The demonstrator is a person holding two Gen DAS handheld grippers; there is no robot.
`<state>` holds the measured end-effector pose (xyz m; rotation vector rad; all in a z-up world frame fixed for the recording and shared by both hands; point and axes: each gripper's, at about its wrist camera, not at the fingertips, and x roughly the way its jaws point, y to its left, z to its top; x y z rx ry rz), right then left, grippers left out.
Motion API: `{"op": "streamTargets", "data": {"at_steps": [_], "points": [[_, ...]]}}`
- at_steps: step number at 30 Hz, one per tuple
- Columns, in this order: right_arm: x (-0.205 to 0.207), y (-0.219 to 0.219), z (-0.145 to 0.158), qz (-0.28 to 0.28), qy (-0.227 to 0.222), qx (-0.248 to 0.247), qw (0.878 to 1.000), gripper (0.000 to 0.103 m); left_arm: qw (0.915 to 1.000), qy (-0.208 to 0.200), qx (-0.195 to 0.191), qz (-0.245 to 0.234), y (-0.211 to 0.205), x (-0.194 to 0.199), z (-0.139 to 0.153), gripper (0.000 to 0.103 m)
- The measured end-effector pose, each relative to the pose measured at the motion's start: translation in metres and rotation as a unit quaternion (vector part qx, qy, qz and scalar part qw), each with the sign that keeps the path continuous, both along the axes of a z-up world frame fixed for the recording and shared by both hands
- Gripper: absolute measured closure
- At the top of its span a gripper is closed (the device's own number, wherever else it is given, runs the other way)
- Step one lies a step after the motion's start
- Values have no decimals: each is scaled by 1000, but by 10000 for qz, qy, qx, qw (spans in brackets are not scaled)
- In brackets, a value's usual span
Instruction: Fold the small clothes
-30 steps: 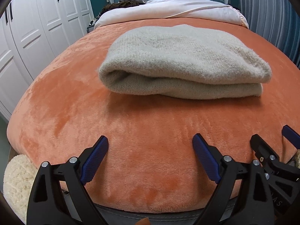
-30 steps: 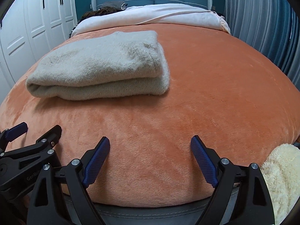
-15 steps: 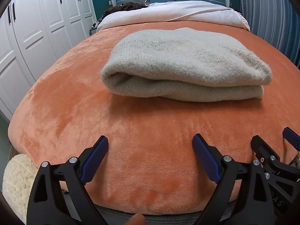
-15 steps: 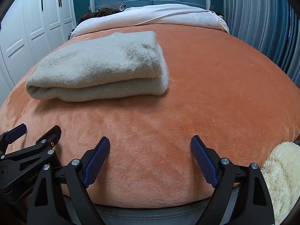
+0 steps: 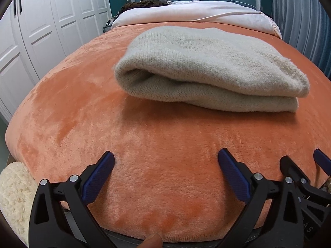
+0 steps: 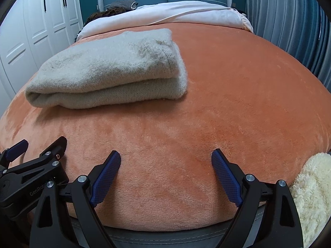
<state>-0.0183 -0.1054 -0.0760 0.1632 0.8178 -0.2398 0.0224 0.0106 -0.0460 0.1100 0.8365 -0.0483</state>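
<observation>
In the left wrist view, the left gripper (image 5: pixel 165 173) is sitting low at the bottom of the frame, pointing across the orange blanket (image 5: pixel 103 124). Its blue fingers (image 5: pixel 97 179) are spread wide apart and holding nothing. The folded beige sweater (image 5: pixel 206 68) is lying in the upper middle, well apart from them. In the right wrist view, the right gripper (image 6: pixel 165 173) is sitting low too, wide apart and holding nothing. The sweater is lying at the upper left. At the lower left, the other gripper is showing letters, "GenRobo".

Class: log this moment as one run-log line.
beige knit garment: folded, on orange blanket | left gripper: open, empty | right gripper: open, empty
</observation>
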Motion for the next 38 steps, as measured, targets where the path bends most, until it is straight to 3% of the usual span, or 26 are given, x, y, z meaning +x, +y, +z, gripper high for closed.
{"op": "streamTargets", "data": {"at_steps": [38], "points": [[4, 1, -2, -20, 63, 13, 10000, 11, 9999, 52, -110, 5, 9, 6, -5, 5]]}}
